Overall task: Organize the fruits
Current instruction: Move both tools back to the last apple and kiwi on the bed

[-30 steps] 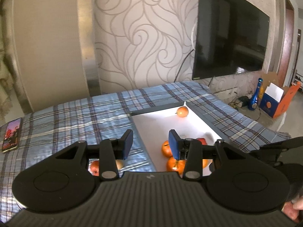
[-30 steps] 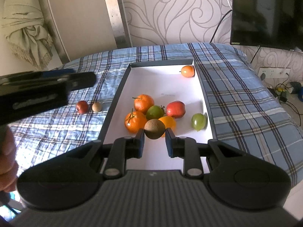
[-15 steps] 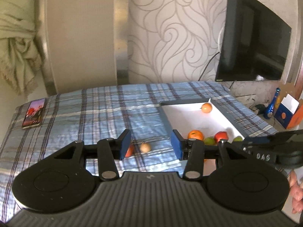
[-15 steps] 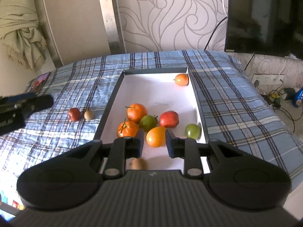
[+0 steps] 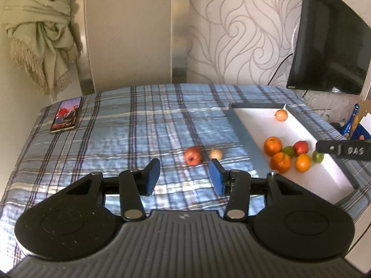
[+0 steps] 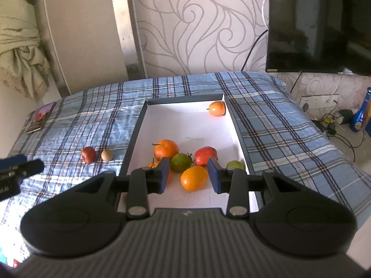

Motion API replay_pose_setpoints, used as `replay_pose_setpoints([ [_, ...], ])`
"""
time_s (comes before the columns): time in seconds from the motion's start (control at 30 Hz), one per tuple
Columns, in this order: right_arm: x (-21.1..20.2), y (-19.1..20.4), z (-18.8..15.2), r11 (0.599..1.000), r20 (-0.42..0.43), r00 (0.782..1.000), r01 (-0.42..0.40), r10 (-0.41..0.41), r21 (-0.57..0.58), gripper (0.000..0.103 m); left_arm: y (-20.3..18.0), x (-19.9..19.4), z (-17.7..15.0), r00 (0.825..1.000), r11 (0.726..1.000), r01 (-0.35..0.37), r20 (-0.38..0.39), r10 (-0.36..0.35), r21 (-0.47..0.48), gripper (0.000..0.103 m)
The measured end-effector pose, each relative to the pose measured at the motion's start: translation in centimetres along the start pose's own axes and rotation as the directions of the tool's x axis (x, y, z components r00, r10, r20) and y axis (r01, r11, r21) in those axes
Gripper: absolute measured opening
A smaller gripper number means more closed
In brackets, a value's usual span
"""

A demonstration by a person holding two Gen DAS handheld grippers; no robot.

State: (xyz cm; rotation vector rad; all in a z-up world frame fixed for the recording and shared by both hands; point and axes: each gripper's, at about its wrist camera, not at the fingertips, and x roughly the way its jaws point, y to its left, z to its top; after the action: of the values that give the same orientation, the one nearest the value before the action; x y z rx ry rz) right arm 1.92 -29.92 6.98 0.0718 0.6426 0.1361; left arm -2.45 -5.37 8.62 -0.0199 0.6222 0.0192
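The right gripper point(image 6: 188, 176) hangs over the near end of the white tray point(image 6: 185, 125). Its jaws are opening and grip nothing; an oval orange fruit point(image 6: 193, 178) lies on the tray floor in the gap between the blue pads, clear of both. Just beyond the fingertips sit a green lime point(image 6: 180, 162), a red apple point(image 6: 206, 155) and a stemmed tangerine point(image 6: 166, 149). A second tangerine point(image 6: 151, 163) is mostly hidden behind the left finger, and a pale green fruit point(image 6: 234, 164) peeks out past the right finger, near the tray's right wall. Far ahead, 1 small orange point(image 6: 217, 108) rests in the tray's back right corner.

The left gripper point(image 5: 184, 178) is held over the plaid cloth point(image 5: 139, 127) to the left of the tray, jaws part open and empty. Just ahead of its fingertips, on the cloth, lie a small red apple point(image 5: 193, 155) and a beige round fruit point(image 5: 216, 153), close together and slightly blurred. Far ahead to the left, a phone point(image 5: 66, 116) lies near the cloth's back corner. To the right, 1 tip of the right gripper reaches over the tray's fruit.
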Motion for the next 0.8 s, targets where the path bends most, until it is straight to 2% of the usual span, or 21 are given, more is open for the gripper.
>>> replay_pose_setpoints([
  [0.13,-0.5,0.9,0.0,1.0,0.028,1.0,-0.006,0.006,-0.008,0.039,1.2,0.4,-0.4,1.0,1.0,-0.003,-0.005,0.003,-0.004,0.053],
  [0.27,-0.7,2.9,0.2,0.997,0.036,0.998,-0.051,0.052,-0.05,0.039,2.0,1.3,-0.6,1.0,1.0,0.002,-0.025,-0.002,-0.004,0.053],
  [0.5,0.8,7.2,0.0,0.977,-0.031,0.987,-0.158,0.155,-0.146,0.039,2.5,3.5,-0.6,0.998,0.999,0.038,-0.057,-0.037,0.026,0.053],
  [0.8,1.6,9.0,0.3,0.981,-0.084,0.988,-0.143,0.133,-0.13,0.039,2.0,7.5,-0.2,0.993,0.994,0.09,-0.088,-0.084,0.066,0.053],
])
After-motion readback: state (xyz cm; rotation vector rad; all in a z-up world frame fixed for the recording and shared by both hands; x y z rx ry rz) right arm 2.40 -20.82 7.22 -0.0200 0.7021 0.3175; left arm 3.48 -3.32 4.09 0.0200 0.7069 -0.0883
